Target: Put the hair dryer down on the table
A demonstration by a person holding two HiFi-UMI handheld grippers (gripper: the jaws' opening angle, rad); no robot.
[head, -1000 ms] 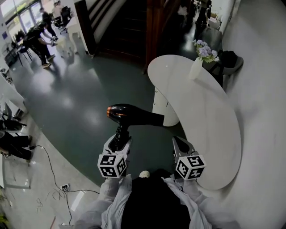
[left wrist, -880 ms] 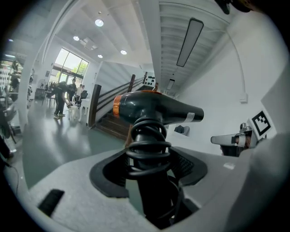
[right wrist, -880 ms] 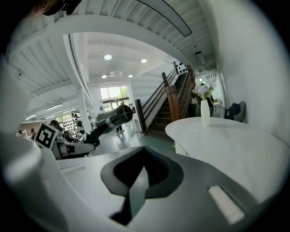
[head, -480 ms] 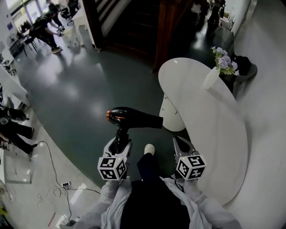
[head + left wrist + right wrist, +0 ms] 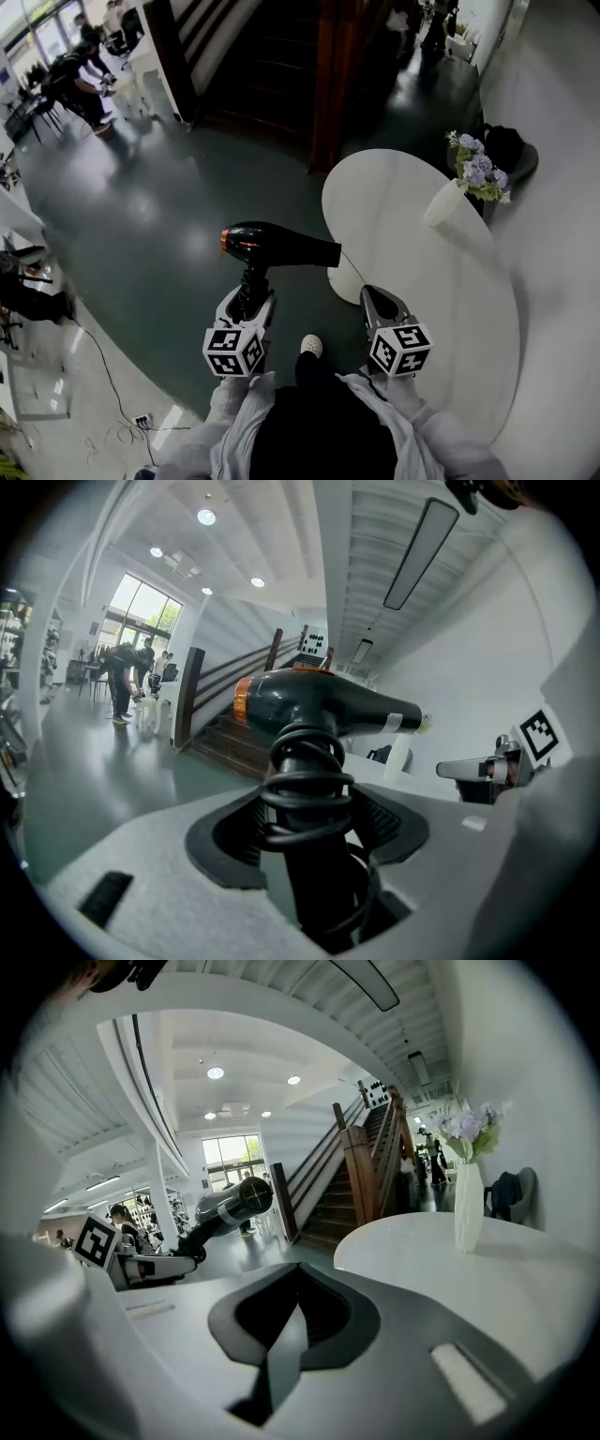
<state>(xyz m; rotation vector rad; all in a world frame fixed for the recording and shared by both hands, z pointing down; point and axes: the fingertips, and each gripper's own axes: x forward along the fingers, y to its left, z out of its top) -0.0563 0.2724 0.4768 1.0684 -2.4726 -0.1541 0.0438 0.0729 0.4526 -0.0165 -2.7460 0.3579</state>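
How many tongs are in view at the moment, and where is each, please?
2. The left tongs, over the dark floor, are shut on the hair dryer by its handle; the right tongs, empty and shut, are by the white table edge. None seems hidden.

Glossy dark green floor (image 5: 169,216) runs to a wooden staircase (image 5: 272,61) (bright windows (image 5: 141,609) beyond).

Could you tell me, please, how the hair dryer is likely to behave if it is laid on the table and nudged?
The hair dryer has a hard, glossy shell, so it is probably rigid and a bit slippery. Its barrel is round, so it may rock on the table, though the handle in the left gripper should stop a full roll. The coiled cord will likely flop.
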